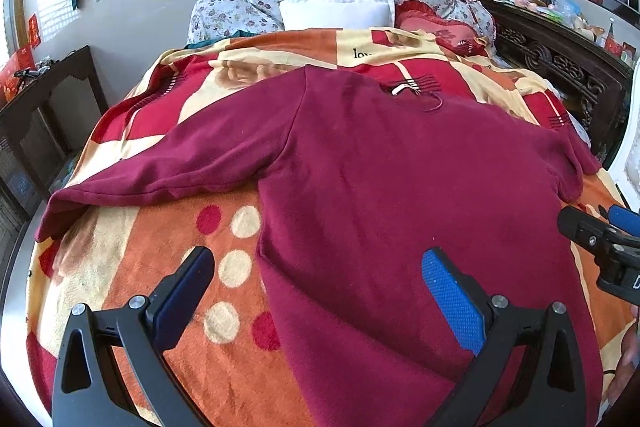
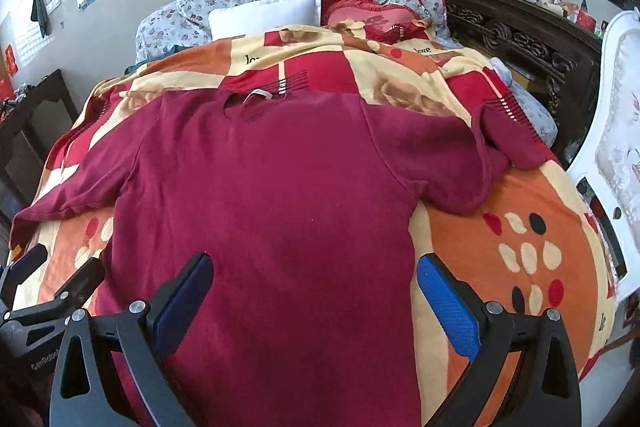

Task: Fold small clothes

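Shirt (image 2: 264, 195) spread flat on blanket (image 2: 520, 227) (neck toward the pillows (image 2: 264, 13)), sleeves out left and right. Both grippers, left gripper (image 1: 320, 291) and right gripper (image 2: 314, 291), over hem end, side by side.

Black tool (image 1: 316, 291), blue ribbed pads (image 1: 450, 301), silver screws

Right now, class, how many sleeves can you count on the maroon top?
2. The left sleeve lies stretched flat across the blanket; the right sleeve is bunched and folded back near the bed's far side. Neither claw touches one.
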### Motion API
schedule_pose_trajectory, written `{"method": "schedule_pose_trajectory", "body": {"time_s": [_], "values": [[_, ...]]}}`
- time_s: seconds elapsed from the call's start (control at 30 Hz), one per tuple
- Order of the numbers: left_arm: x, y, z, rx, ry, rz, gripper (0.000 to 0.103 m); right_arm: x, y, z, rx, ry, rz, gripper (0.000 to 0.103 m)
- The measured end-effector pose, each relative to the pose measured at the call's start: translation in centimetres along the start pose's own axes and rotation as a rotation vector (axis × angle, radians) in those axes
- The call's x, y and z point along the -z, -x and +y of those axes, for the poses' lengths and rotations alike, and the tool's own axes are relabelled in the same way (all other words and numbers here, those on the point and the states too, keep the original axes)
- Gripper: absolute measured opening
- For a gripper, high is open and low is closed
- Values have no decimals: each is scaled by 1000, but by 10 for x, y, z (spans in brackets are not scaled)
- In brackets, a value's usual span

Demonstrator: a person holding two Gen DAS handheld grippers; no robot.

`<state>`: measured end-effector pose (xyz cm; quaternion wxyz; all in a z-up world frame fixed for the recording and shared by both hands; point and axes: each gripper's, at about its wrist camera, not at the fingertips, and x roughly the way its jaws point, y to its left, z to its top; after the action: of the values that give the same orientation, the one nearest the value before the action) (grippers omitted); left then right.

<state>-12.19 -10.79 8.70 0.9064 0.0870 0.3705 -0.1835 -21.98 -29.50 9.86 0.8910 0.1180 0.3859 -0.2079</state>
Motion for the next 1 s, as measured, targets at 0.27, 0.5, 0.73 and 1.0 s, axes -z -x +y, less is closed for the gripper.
{"method": "schedule_pose_trajectory", "body": {"time_s": [0.27, 0.5, 0.73, 1.0], "values": [[-6, -7, 0, -2, 13, 3, 103, -5, -11, 0, 1, -16, 12, 103], [-9, -20, 1, -7, 16, 20, 103, -7, -21, 2, -2, -14, 22, 103], [-10, -32, 1, -12, 27, 31, 103, -12, -30, 7, 20, -1, 20, 103], [-12, -47, 5, -22, 37, 51, 103, -12, -46, 8, 23, -7, 41, 103]]}}
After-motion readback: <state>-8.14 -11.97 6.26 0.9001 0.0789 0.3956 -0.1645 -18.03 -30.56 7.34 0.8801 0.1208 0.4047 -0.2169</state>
